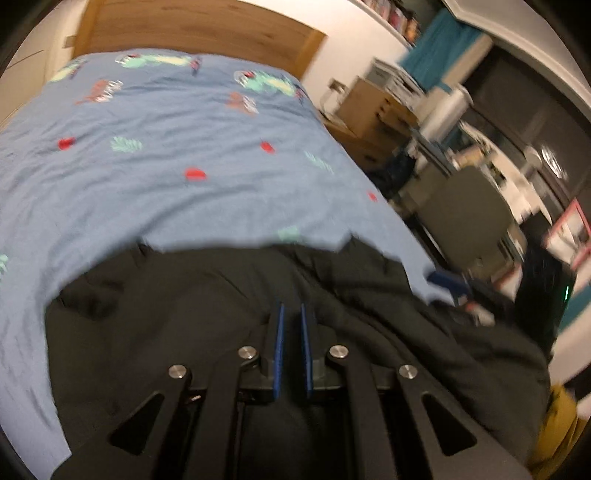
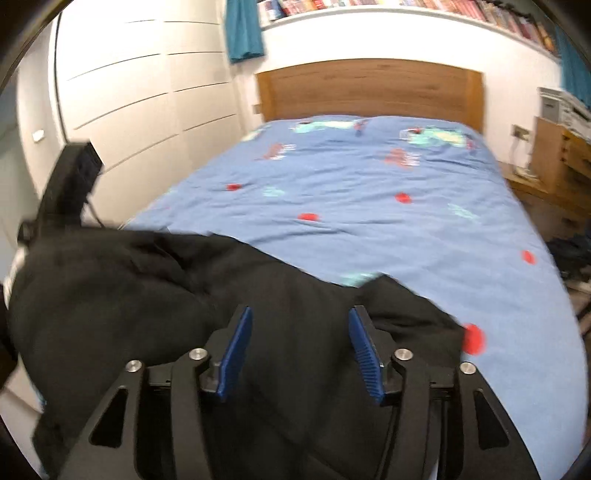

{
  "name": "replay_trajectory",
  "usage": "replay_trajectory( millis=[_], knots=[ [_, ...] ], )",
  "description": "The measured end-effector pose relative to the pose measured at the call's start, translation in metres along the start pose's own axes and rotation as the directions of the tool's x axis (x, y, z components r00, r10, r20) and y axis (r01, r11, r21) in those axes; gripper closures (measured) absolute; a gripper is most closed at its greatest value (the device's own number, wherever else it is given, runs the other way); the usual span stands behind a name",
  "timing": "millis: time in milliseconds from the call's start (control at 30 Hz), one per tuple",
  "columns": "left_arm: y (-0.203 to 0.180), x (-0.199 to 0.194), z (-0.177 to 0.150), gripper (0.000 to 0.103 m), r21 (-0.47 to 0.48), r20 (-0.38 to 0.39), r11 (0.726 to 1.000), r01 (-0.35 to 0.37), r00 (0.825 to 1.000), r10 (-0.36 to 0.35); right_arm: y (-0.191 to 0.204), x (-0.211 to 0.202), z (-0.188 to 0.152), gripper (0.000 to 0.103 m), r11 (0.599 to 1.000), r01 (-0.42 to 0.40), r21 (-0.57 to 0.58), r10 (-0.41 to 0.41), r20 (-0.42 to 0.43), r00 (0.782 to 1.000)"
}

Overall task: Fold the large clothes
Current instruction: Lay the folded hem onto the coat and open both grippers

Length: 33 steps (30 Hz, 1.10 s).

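Black fabric fills the lower part of the left wrist view: a large dark garment point(image 1: 221, 306) lies bunched across the foot of a bed with a blue patterned duvet cover point(image 1: 166, 155). The left gripper point(image 1: 291, 314) hangs right over the garment with its blue pads drawn almost together; whether cloth is pinched between them cannot be told through the blur. No writing can be read here, and the shelves and furniture at the right are smeared.

From the right wrist, the same black garment point(image 2: 155, 280) spreads from the left edge to under the right gripper point(image 2: 301, 317), whose jaws stand apart, nothing pressed between the pads. Book spines on a high shelf point(image 2: 406, 9) are too blurred to read. A wooden headboard point(image 2: 369, 88) closes the far end.
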State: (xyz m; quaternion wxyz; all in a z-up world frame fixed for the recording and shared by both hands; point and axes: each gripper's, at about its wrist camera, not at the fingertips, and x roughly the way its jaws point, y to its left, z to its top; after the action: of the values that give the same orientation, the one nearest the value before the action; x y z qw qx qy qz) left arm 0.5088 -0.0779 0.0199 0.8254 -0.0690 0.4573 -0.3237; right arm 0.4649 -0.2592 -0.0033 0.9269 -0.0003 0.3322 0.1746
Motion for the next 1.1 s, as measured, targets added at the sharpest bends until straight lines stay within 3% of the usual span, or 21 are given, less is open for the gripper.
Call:
replay_trajectory(
  millis=[100,200,300,367,567,733,933,1100],
  knots=[
    [-0.025,0.003,-0.057,0.094,0.128,-0.075,0.991,-0.043,0.996,0.053,0.032,0.006,-0.017,0.048,0.994,-0.076,-0.082,0.072,-0.051,0.996],
    [-0.044,0.005,-0.118,0.094,0.222,-0.108,0.97,-0.097,0.986,0.123,0.069,0.007,-0.064,0.048,0.973,-0.113,-0.202,0.082,-0.154,0.985],
    [-0.043,0.004,-0.16,0.094,0.178,-0.099,0.979,-0.104,0.987,0.123,0.098,0.002,-0.115,0.046,0.946,-0.099,-0.31,0.031,-0.216,0.976],
    [-0.039,0.004,-0.17,0.094,0.139,-0.091,0.985,-0.105,0.989,0.118,0.109,-0.004,-0.141,0.04,0.934,-0.062,-0.351,-0.015,-0.212,0.977],
    [-0.026,0.029,-0.17,0.094,0.052,-0.105,0.988,-0.143,0.983,0.148,0.093,0.017,-0.153,0.039,0.968,0.047,-0.247,-0.106,-0.229,0.968],
    [-0.004,0.044,-0.165,0.095,-0.058,-0.14,0.993,-0.107,0.985,0.099,0.076,0.055,-0.153,0.038,0.98,0.107,-0.169,-0.149,-0.259,0.954],
    [-0.027,0.006,-0.157,0.092,0.096,-0.131,0.985,-0.142,0.979,0.154,0.079,0.027,-0.133,0.037,0.986,0.063,-0.157,-0.102,-0.255,0.962],
    [-0.042,-0.038,-0.126,0.078,0.158,-0.036,0.978,-0.137,0.989,0.144,0.085,-0.023,-0.104,0.037,0.977,0.047,-0.208,-0.08,-0.155,0.985]
  ],
)
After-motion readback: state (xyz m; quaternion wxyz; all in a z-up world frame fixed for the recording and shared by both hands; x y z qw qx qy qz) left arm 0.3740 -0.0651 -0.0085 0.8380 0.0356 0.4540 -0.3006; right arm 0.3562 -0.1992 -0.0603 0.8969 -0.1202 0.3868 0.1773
